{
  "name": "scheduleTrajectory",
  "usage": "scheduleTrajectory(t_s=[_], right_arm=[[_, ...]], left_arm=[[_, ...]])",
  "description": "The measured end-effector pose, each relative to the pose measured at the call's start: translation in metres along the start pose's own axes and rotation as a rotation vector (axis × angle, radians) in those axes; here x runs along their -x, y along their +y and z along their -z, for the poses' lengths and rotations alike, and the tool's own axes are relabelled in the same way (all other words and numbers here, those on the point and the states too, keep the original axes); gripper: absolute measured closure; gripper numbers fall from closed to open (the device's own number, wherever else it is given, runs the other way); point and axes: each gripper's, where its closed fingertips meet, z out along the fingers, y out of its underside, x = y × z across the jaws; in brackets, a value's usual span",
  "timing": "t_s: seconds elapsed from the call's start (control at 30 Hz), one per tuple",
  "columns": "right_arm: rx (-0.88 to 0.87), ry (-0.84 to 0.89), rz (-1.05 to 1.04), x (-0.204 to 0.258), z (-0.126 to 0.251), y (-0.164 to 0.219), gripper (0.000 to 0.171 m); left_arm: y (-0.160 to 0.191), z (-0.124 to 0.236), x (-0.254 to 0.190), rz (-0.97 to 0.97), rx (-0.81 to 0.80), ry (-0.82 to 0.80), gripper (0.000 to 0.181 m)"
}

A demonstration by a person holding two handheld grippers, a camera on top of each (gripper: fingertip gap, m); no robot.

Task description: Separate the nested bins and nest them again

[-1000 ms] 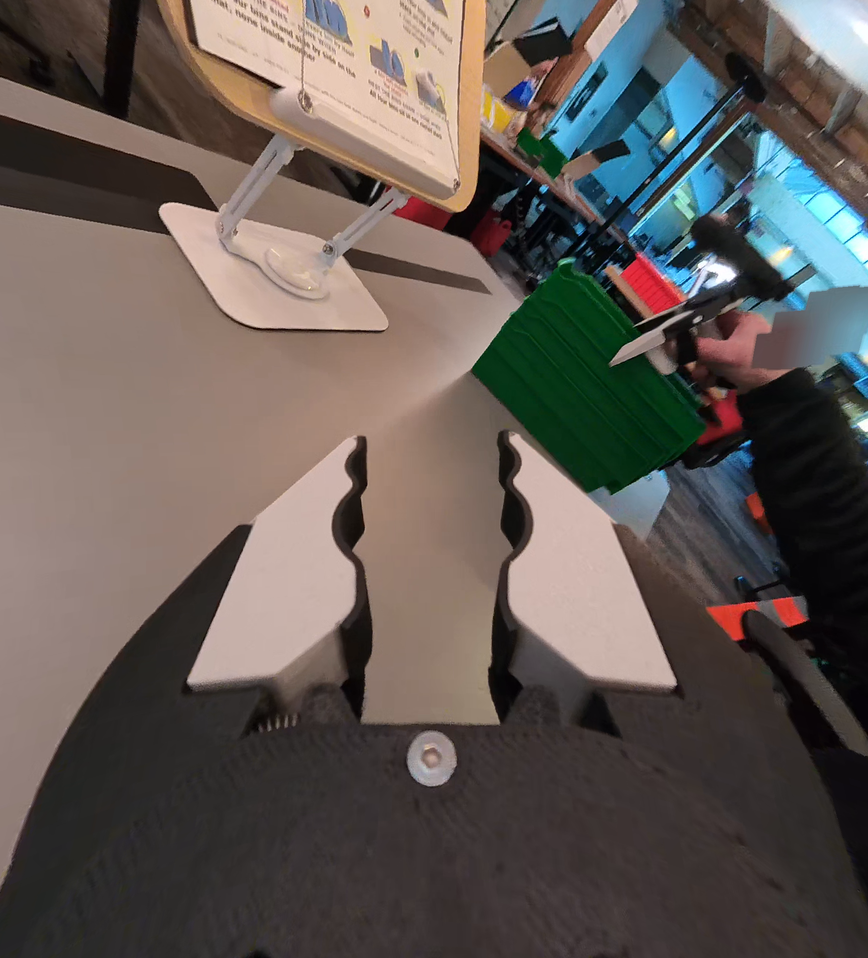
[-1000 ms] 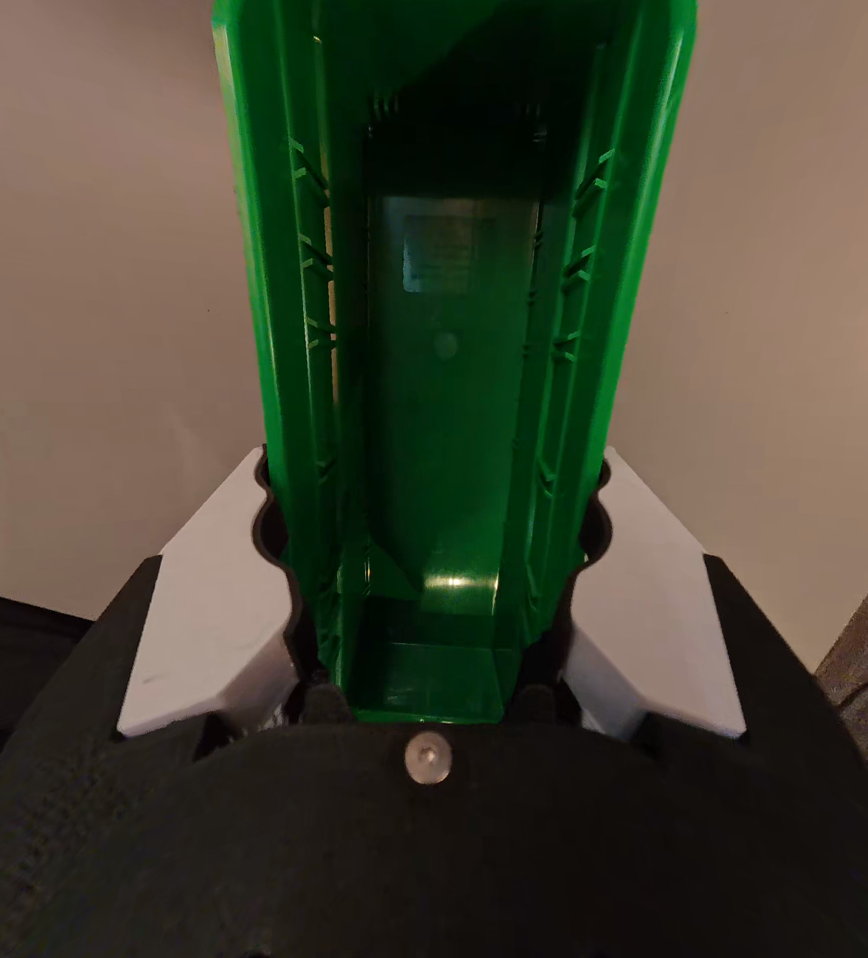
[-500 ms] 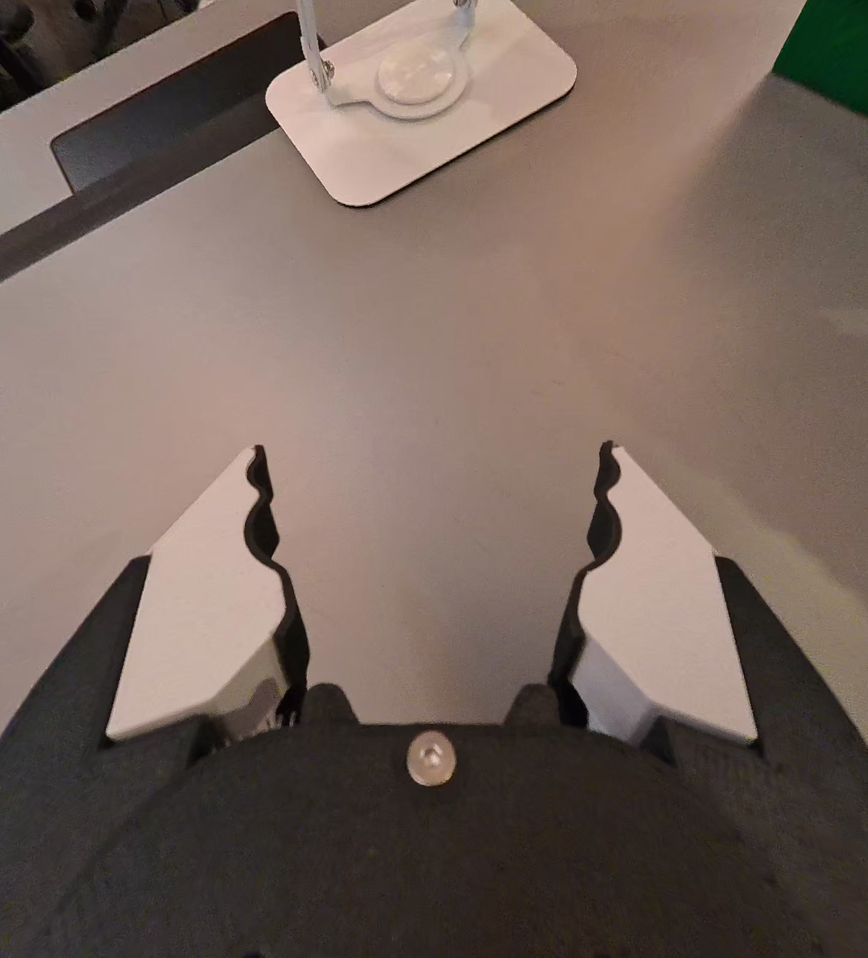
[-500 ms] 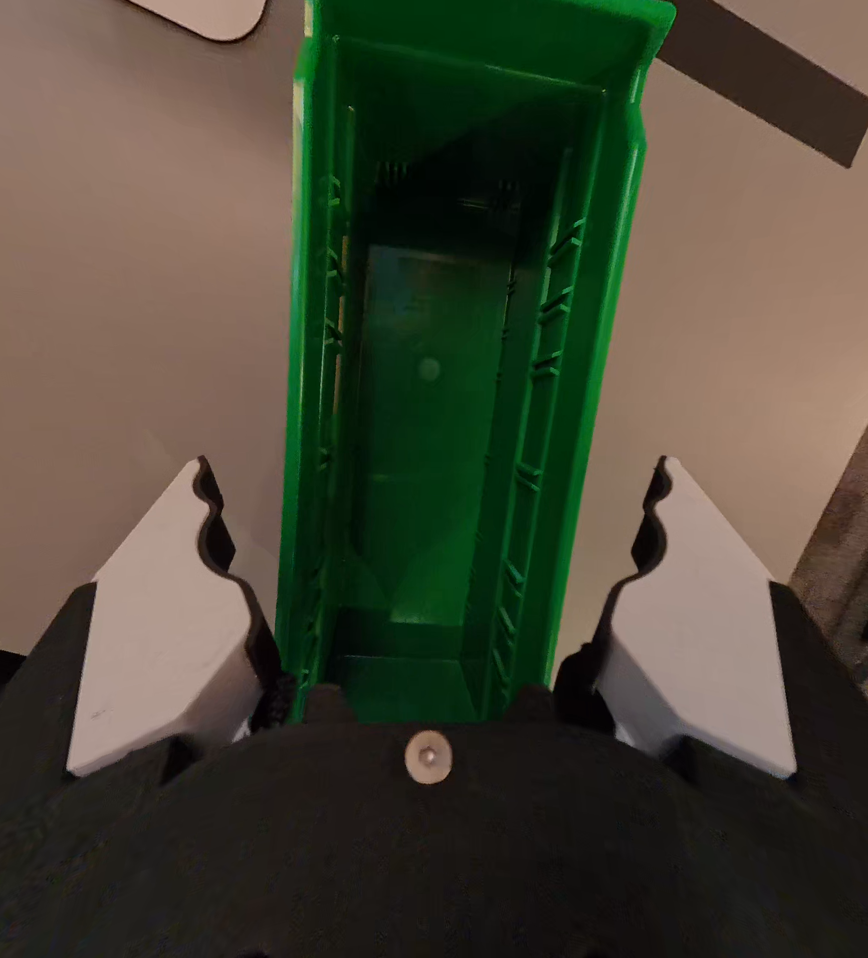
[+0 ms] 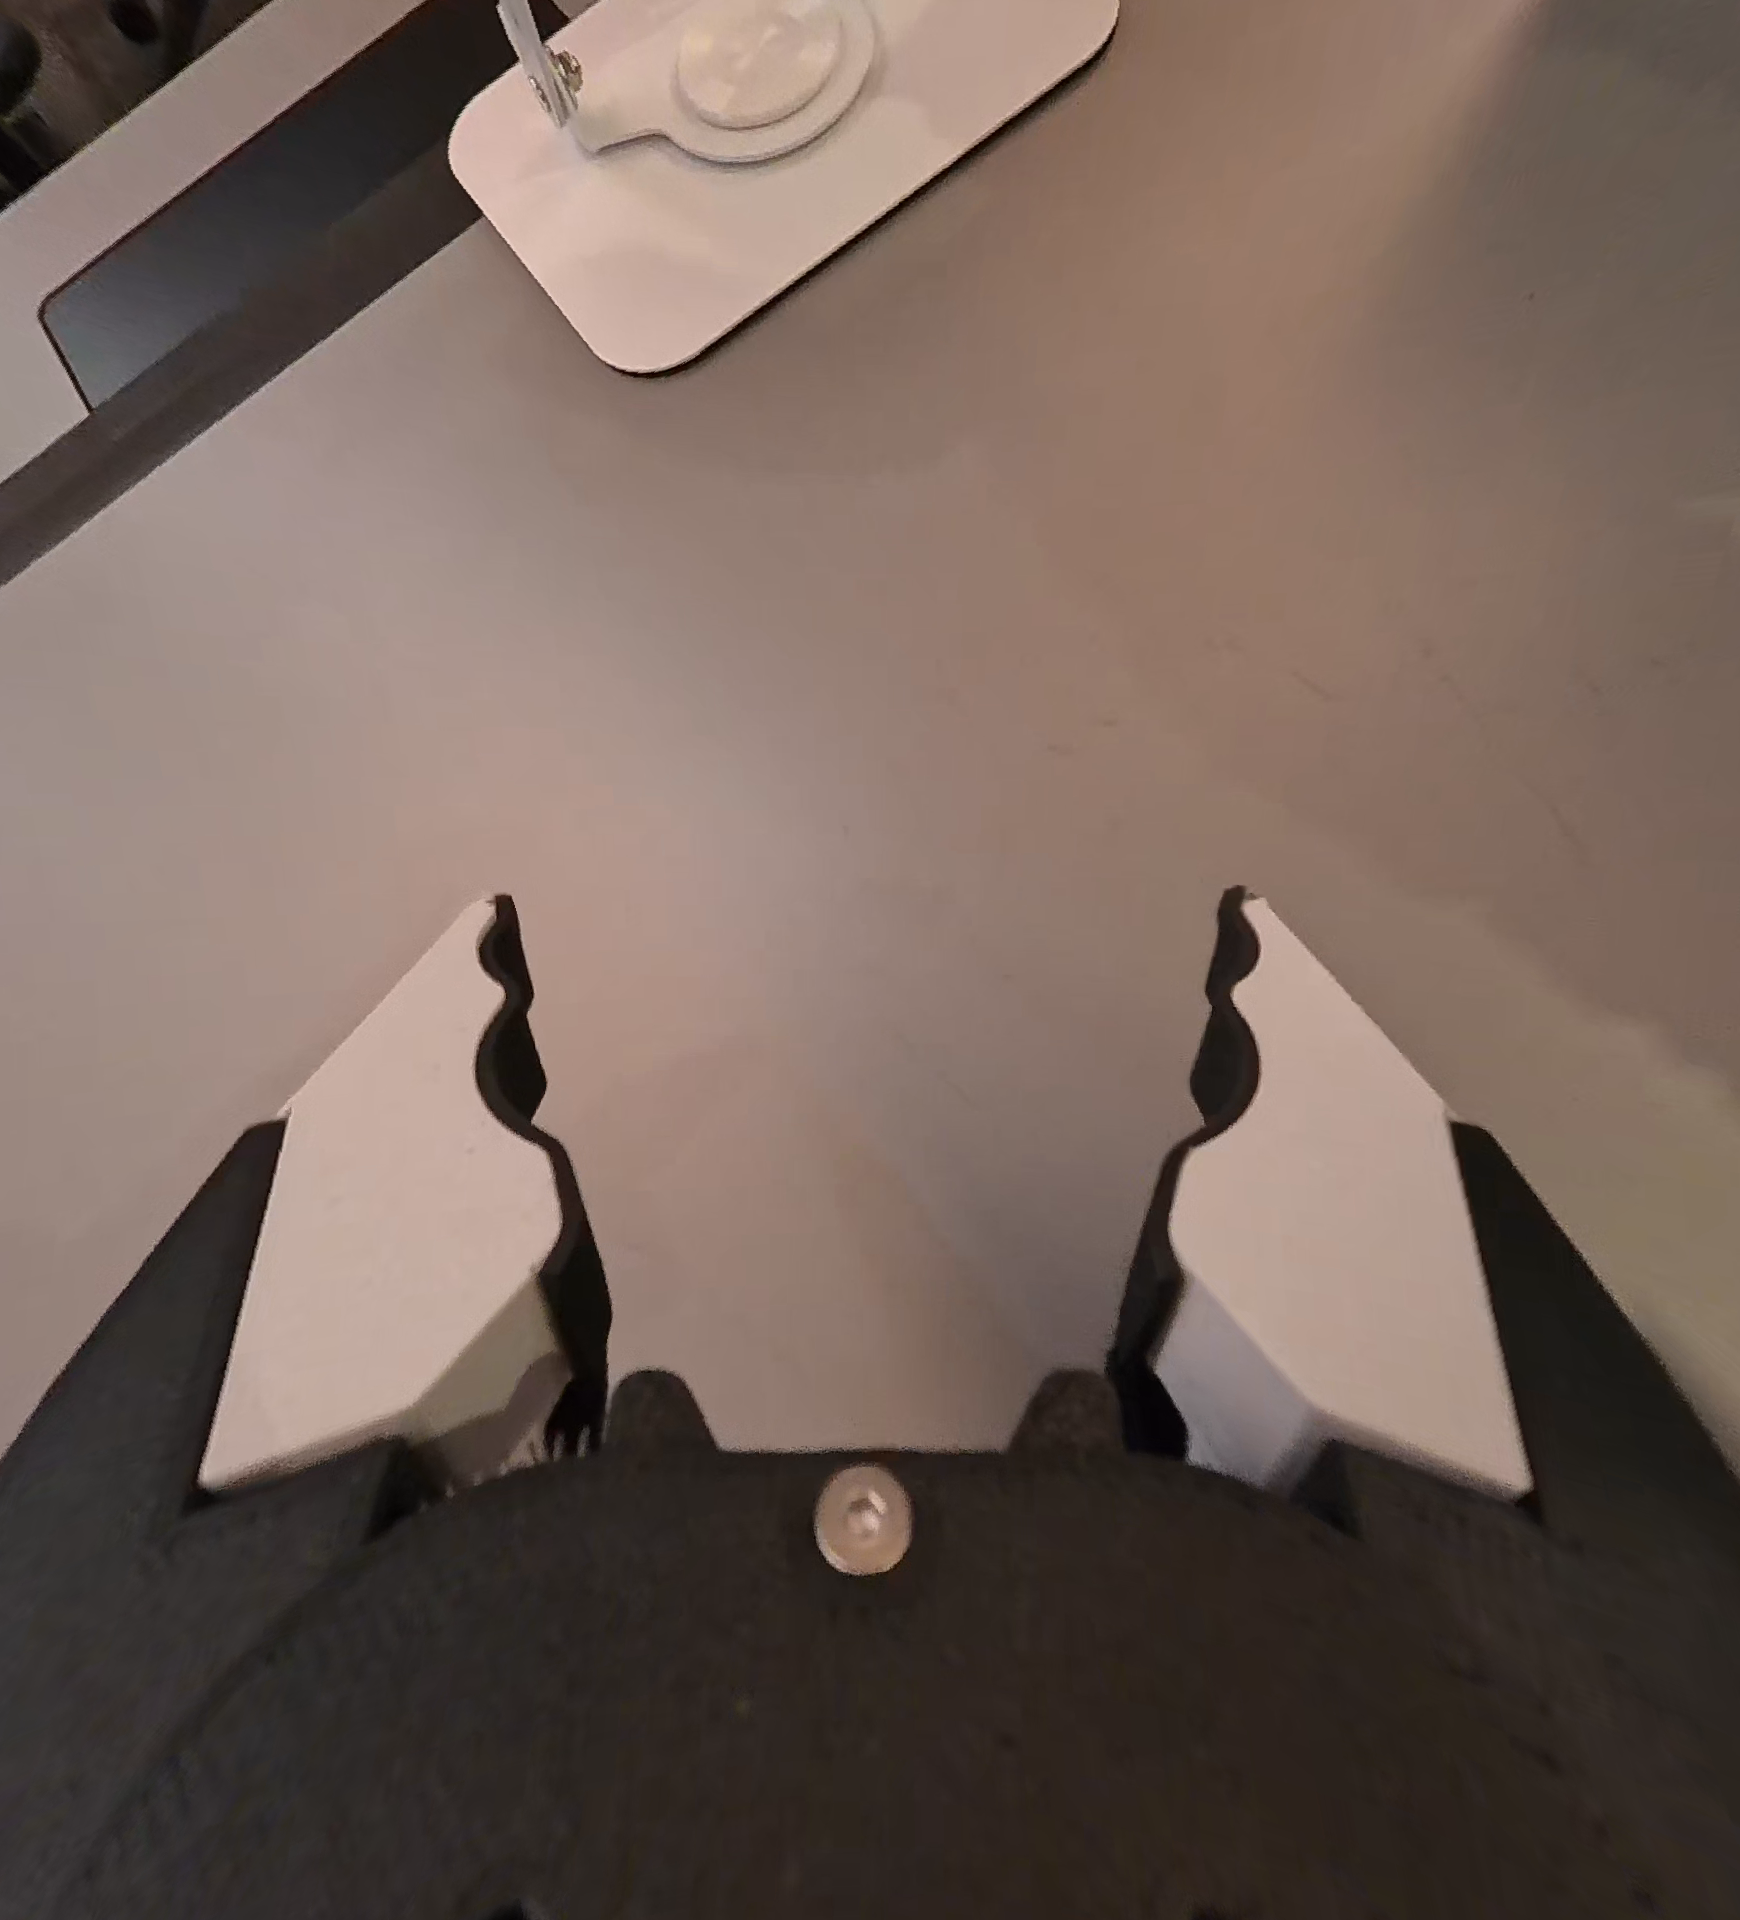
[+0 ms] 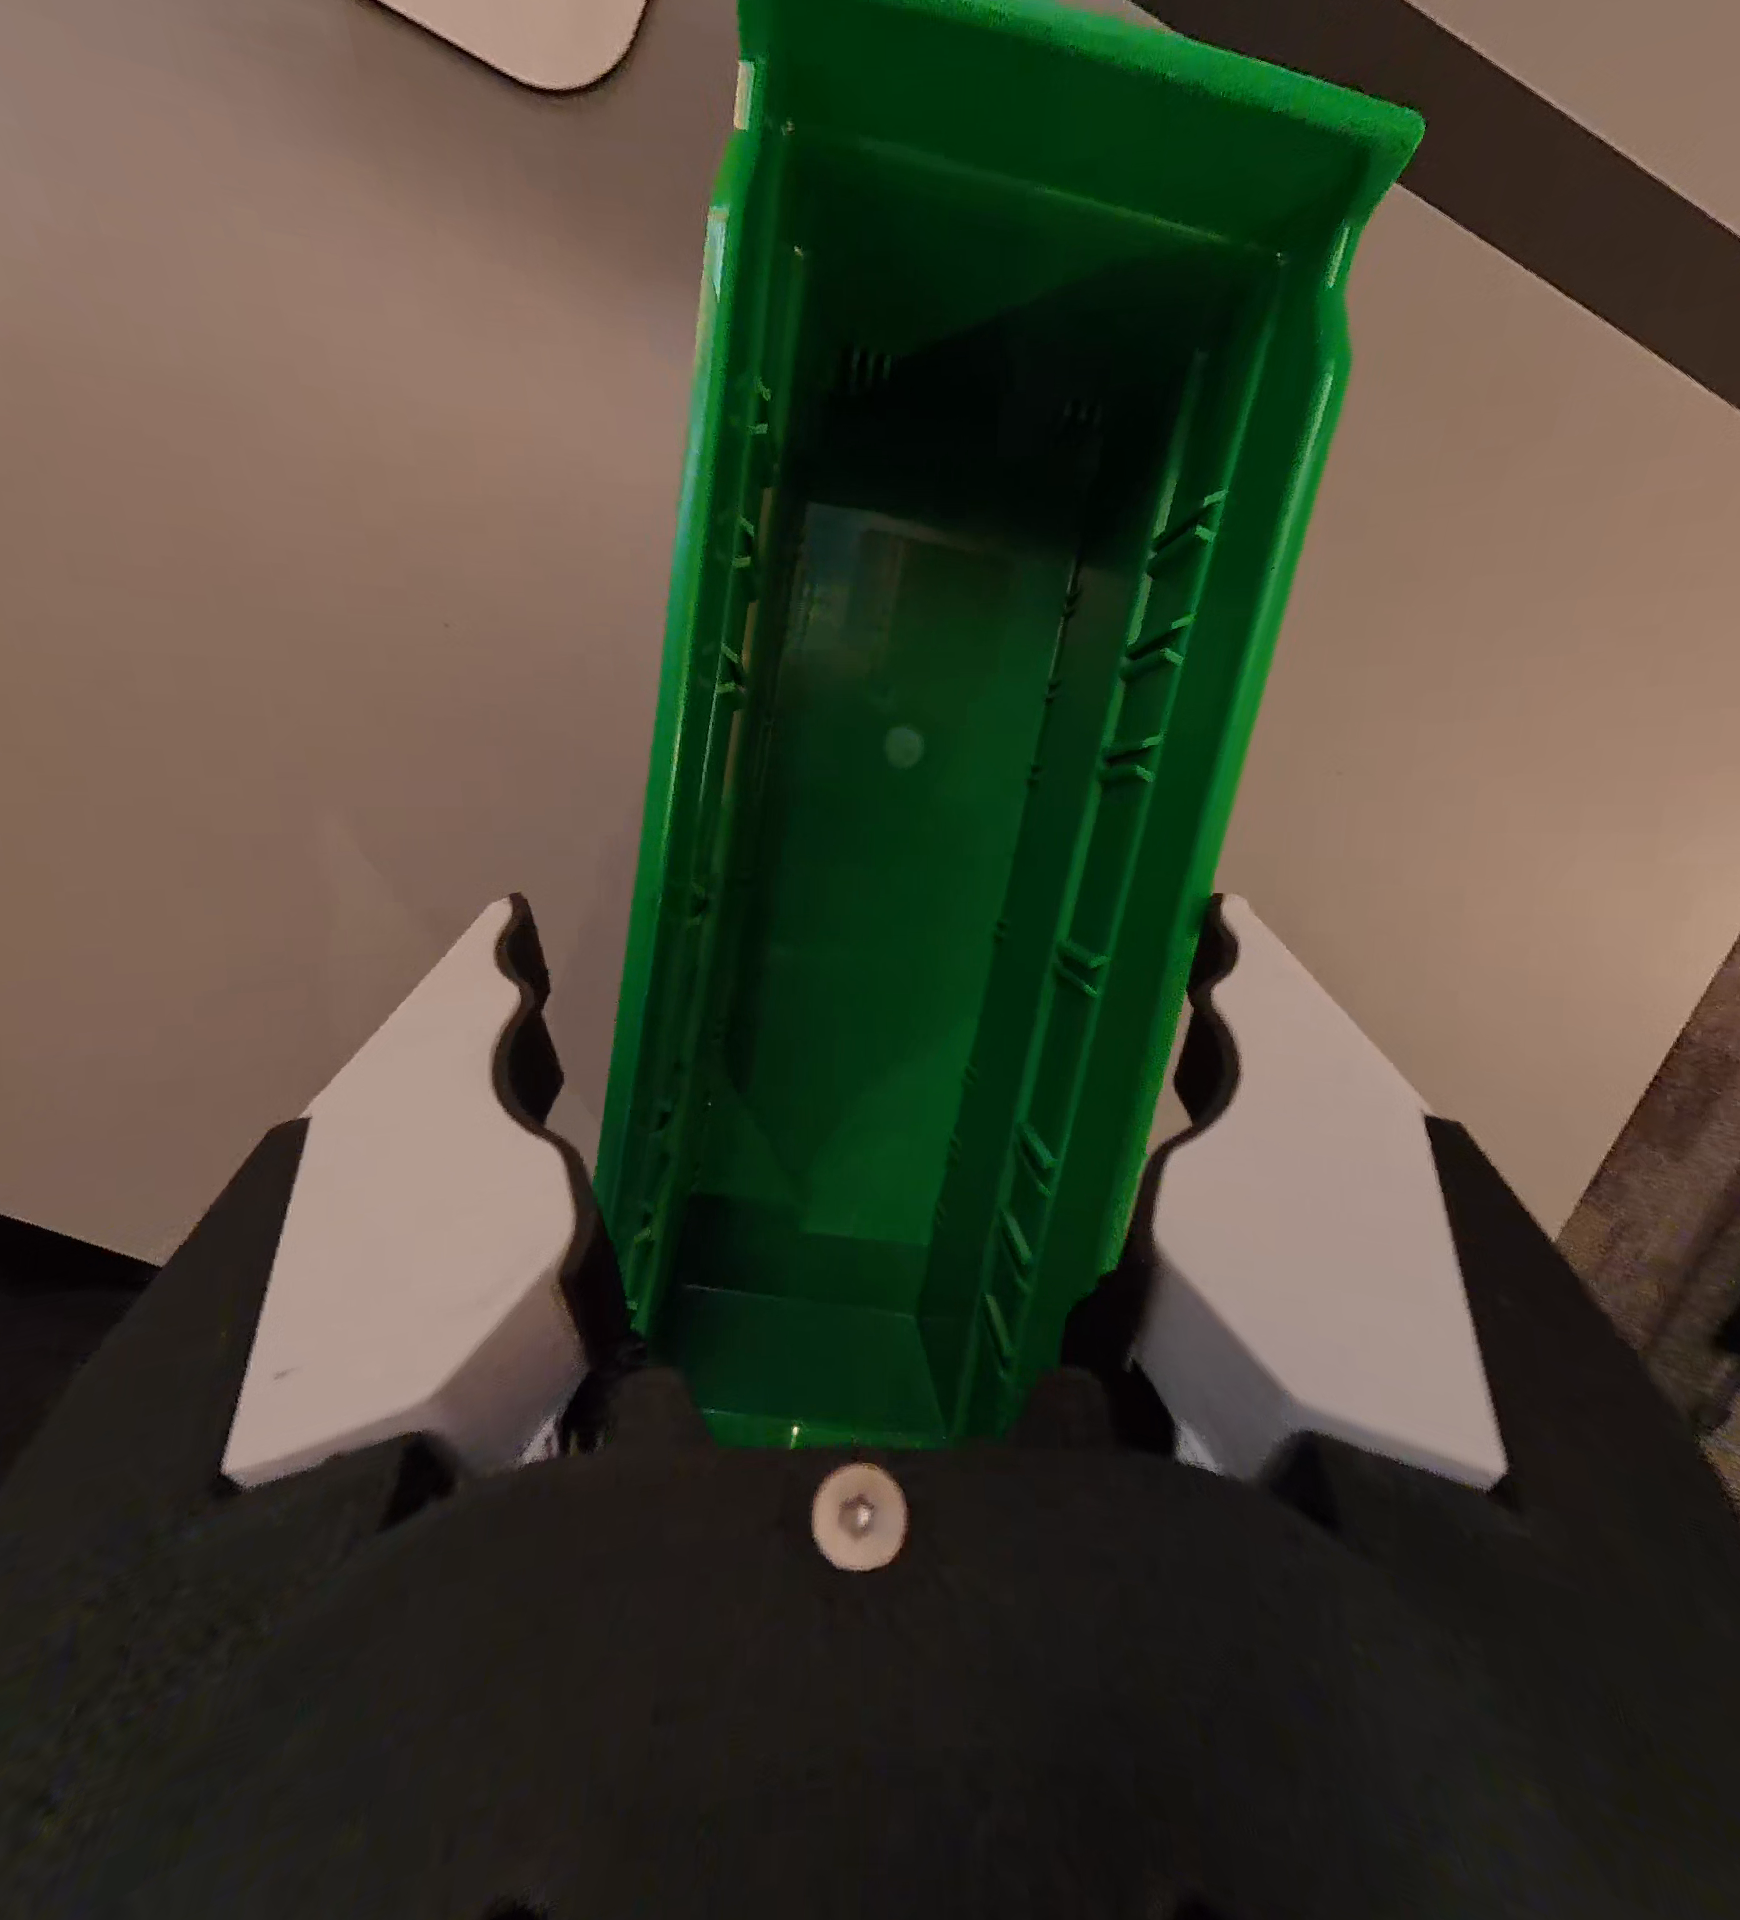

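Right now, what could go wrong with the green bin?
The bin sits crooked between the right gripper's fingers, with a gap at one tip, so it might twist or slip. The table edge is close on the right; a dropped bin could fall off. The left gripper is open and empty, so it cannot steady it.

White stand base cut off by top edge

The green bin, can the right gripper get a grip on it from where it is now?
Probably yes. The green bin already lies between the fingers of the right gripper, which is open with a finger on either side of the bin's walls. Nothing stands between them, so closing should catch it.
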Motion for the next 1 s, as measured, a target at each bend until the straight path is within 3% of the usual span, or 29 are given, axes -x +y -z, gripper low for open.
scheduleTrajectory(t_s=[1.0], right_arm=[[0.092, 0.008, 0.019, -0.007, 0.001, 0.003, 0.08]], left_arm=[[0.015, -0.015, -0.001, -0.024, 0.065, -0.033, 0.049]])
